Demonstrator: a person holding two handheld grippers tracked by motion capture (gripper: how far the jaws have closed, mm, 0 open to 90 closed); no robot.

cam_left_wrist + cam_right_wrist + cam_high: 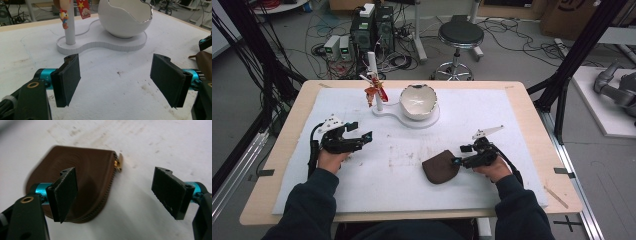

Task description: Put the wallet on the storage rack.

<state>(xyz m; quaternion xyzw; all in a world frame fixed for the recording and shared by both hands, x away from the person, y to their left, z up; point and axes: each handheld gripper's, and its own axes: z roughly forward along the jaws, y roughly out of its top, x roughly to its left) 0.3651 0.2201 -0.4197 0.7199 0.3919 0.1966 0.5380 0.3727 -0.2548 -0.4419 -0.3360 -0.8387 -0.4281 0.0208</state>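
Right tongs (113, 195) gape over the brown pouch (82, 182) — left tongs (116, 80) released too — closing off-centre could merely shove it along the worktop (512, 115).

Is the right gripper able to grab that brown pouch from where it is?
Probably yes: the right gripper is open right at the pouch, with one jaw over it and nothing between them.

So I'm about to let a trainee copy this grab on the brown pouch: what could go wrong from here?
1. The right gripper stands open with only one jaw over the brown zip pouch; closing now may just pinch its edge and let it slip.
2. The pouch lies flat on the white mat, so the jaws could drag it or snag the mat.
3. The gold zipper pull sticks out and could catch a jaw.
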